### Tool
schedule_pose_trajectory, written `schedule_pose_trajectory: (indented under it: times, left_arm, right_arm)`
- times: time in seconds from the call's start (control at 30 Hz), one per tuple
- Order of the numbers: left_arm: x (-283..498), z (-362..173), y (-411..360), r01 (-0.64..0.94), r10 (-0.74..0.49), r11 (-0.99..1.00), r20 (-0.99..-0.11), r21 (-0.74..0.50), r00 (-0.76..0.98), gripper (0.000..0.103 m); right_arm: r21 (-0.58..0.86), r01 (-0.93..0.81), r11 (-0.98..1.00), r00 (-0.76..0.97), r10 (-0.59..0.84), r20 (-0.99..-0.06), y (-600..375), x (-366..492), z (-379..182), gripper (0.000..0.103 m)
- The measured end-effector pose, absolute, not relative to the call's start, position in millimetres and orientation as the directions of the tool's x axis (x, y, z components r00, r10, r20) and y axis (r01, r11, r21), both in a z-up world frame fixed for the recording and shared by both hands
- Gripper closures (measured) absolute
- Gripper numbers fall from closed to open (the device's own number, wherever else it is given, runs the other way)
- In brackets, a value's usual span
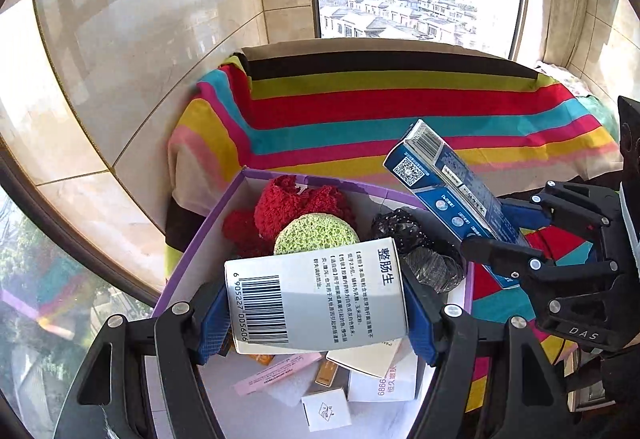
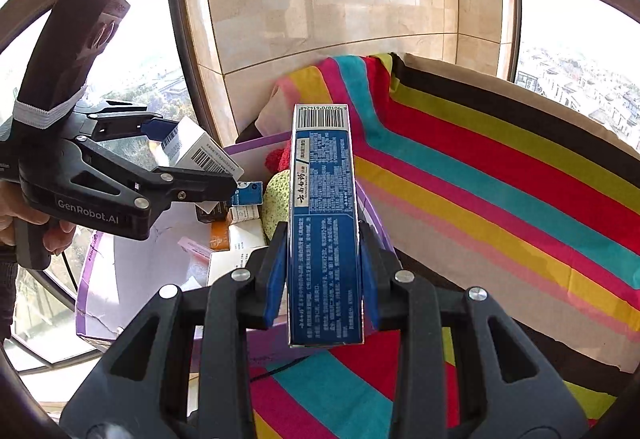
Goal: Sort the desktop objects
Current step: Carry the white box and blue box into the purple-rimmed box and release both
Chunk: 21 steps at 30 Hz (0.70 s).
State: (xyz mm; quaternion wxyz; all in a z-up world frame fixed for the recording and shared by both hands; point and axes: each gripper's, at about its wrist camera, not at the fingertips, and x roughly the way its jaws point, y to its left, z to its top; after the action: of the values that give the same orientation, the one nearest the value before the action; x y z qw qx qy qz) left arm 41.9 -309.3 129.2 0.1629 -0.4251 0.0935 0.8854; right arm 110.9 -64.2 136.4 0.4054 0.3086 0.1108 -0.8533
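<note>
While both hands hang over the purple-rimmed box (image 1: 188, 247), each hand-held gripper carries a carton. Left hand-held gripper (image 1: 316, 311) pinches a white medicine box (image 1: 320, 299) across its width, blue pads on both short sides, barcode face up, held above the box interior. Right hand-held gripper (image 2: 324, 271) is clamped on a long blue toothpaste carton (image 2: 324, 223), narrow side up, barcode end pointing away, held above the box's near-right corner and the striped cloth (image 2: 500, 167).

Inside the purple-rimmed box: red knitted item (image 1: 288, 203) at the far end, green mesh ball (image 1: 316, 235) touching it, a dark sparkly bundle (image 1: 420, 247) at the right wall, maybe a hair tie or net, hard to tell. Small cartons (image 1: 326, 409) and a pink slip (image 1: 276, 373) lie loose on the box floor under the white medicine box. A person's fingers (image 2: 24, 223) wrap the left handle.
</note>
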Motion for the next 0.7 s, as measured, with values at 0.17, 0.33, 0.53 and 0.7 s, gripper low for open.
schedule_pose_trajectory:
  times: [0.17, 0.33, 0.53, 0.7]
  left_arm:
    - [51, 115, -330, -0.343, 0.184, -0.939, -0.782, 0.041, -0.596, 0.031]
    - [65, 93, -344, -0.351, 0.201, -0.936, -0.786, 0.022, -0.585, 0.03]
    - [62, 85, -356, -0.317, 0.216, -0.948, -0.75, -0.009, -0.625, 0.015]
    - [69, 78, -364, -0.25, 0.159, -0.968, -0.776, -0.002, -0.61, 0.012]
  right_arm:
    - [0.053, 0.763, -0.644, -0.47, -0.608, -0.64, -86, 109, 125, 0.067]
    - [0.05, 0.769, -0.637, -0.452, -0.596, -0.664, -104, 106, 112, 0.067]
    - [0.028, 0.765, -0.644, -0.46, -0.576, -0.676, -121, 103, 102, 0.067]
    - [0.02, 0.762, -0.647, -0.469, -0.574, -0.671, -126, 100, 98, 0.043]
